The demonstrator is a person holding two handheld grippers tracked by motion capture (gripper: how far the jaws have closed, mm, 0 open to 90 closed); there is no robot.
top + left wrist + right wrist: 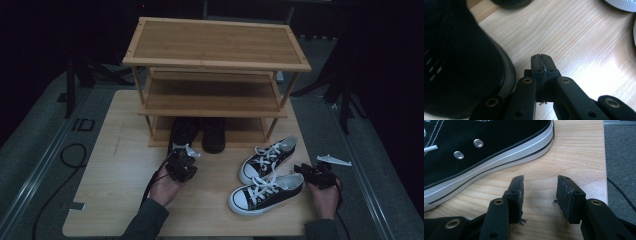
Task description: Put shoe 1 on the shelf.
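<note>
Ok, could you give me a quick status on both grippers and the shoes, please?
Left gripper shut, empty, beside black shoe. Right gripper open, empty, by near sneaker. Nothing between right gripper and that sneaker.

A shoe rack (215, 75) stands at the back of the tabletop (120, 165). Two dark shoes (200, 134) sit in the rack's bottom shelf, heels forward. In front of the rack and to its right lie two sneakers (267, 177) side by side. The left gripper (181, 165) sits just before the dark shoes, the right gripper (316, 175) right of the sneakers.

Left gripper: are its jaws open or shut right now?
Shut. In its own view the left gripper has both pads pressed together with nothing between them, beside the black shoe.
</note>
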